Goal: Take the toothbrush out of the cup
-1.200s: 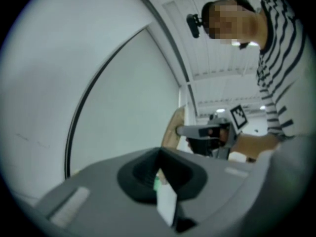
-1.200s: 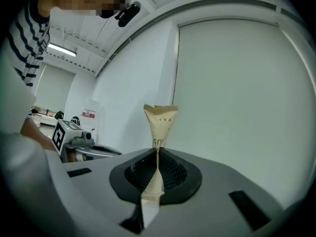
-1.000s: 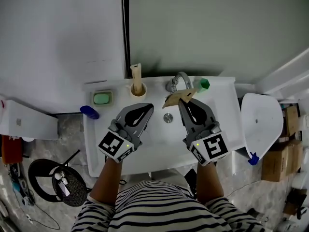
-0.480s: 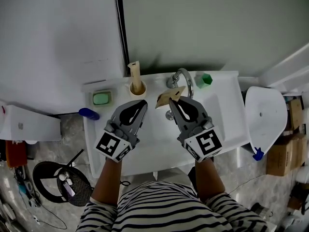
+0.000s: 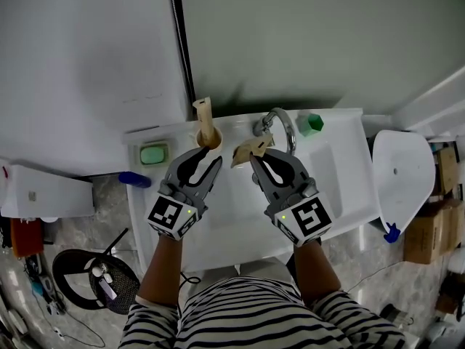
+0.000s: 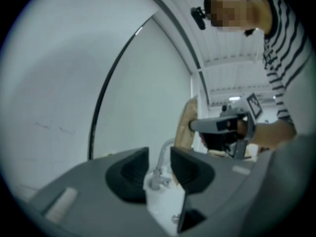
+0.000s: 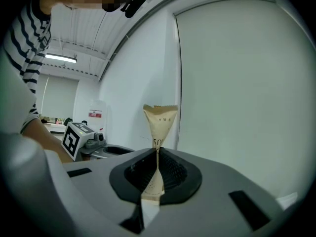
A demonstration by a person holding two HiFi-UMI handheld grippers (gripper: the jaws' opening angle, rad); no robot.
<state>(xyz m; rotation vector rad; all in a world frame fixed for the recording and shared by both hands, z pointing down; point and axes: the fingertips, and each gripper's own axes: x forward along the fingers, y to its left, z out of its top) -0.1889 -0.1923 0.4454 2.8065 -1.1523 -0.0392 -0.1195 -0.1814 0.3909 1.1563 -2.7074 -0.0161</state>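
A white cup (image 5: pixel 208 138) stands at the sink's back left corner with a tan wrapped toothbrush (image 5: pixel 204 116) upright in it. My left gripper (image 5: pixel 213 157) hovers just in front of the cup. Its jaws are opening and nothing is between them. In the left gripper view only the faucet (image 6: pixel 165 151) shows through the gap of the left gripper (image 6: pixel 159 166). My right gripper (image 5: pixel 256 157) is shut on a tan paper packet (image 5: pixel 248 150) over the basin. In the right gripper view the packet (image 7: pixel 160 125) stands up out of the closed right gripper (image 7: pixel 157 169).
The chrome faucet (image 5: pixel 277 121) rises at the back of the white sink (image 5: pixel 334 187). A green object (image 5: pixel 311 124) sits right of it. A green soap dish (image 5: pixel 154 153) and a blue object (image 5: pixel 134 179) lie at the left. A white toilet lid (image 5: pixel 399 180) is on the right.
The left gripper's jaws have parted and it has moved towards the cup. The right gripper has carried the tan packet to the left, nearer the left gripper.
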